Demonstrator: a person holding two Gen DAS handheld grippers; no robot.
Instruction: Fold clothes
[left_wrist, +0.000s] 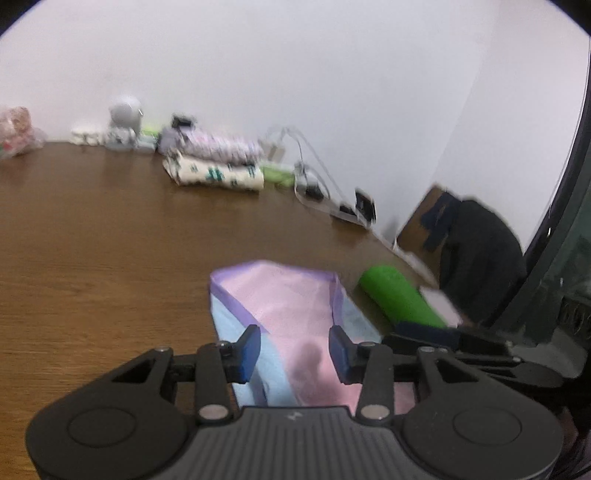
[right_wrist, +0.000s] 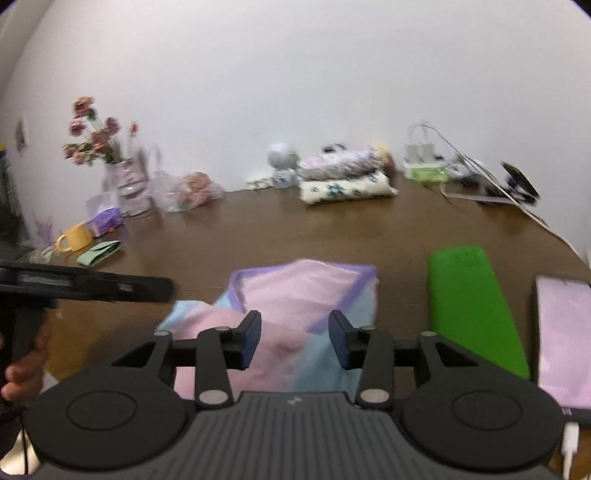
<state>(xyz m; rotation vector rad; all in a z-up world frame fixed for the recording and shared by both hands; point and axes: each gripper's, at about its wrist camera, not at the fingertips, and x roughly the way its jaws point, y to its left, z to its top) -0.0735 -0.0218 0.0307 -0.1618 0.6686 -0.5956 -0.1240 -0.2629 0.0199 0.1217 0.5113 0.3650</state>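
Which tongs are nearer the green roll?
Right, as far as the views show. The right tongs hang open over the pastel garment, beside the green roll; the left tongs hover open farther across it.

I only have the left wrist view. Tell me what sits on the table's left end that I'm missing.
Observer: A vase of pink artificial flowers stands near the wall at that end of the brown wooden table.
Operator: Report anything in front of it.
Observer: A yellow ceramic mug lies there, with a folded mint-green cloth beside it.
Operator: Now describe the right tool.
Observer: The right tool is open, holding nothing, over the pink, blue and purple garment.
Operator: Say what lies right of the green roll.
Observer: From the right wrist view it looks like a flat green mat; right of it lies a pale pink flat item in a dark frame.
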